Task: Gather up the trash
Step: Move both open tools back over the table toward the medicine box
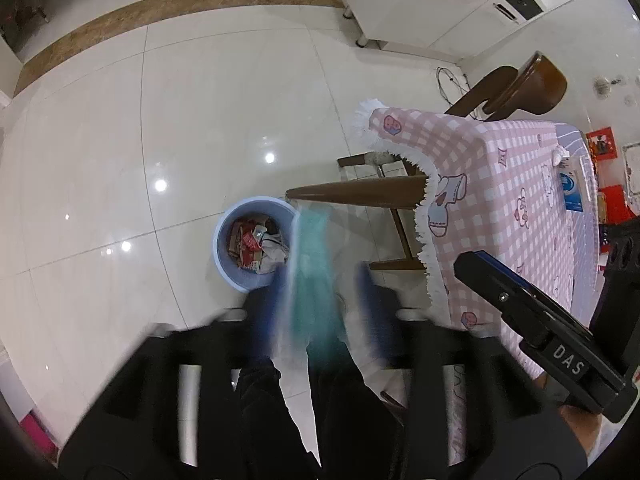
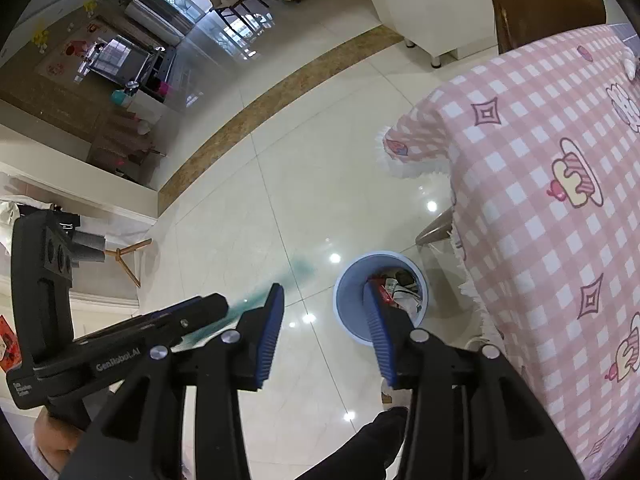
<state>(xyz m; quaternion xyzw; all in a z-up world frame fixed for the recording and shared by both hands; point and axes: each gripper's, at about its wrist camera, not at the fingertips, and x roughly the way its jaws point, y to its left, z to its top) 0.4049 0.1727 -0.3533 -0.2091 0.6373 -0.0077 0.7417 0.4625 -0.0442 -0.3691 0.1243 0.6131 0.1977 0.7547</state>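
Note:
A pale blue trash bin [image 1: 232, 264] stands on the floor by the table corner, with red and white wrappers inside. It also shows in the right wrist view [image 2: 352, 316]. My left gripper [image 1: 320, 292] is blurred, its fingers apart, with a teal and white wrapper [image 1: 312, 280] streaked between them, just right of the bin; I cannot tell whether it is held or falling. The wrapper appears as a teal smear [image 2: 260, 300] in the right wrist view. My right gripper [image 2: 324, 332] is open and empty above the bin's near side.
A table with a pink checked cloth [image 1: 500, 184] stands to the right, with a blue and white box [image 1: 572, 192] on it. A wooden chair [image 1: 520, 84] stands behind it. White cabinets [image 1: 440, 4] stand at the back. The floor is glossy white tile.

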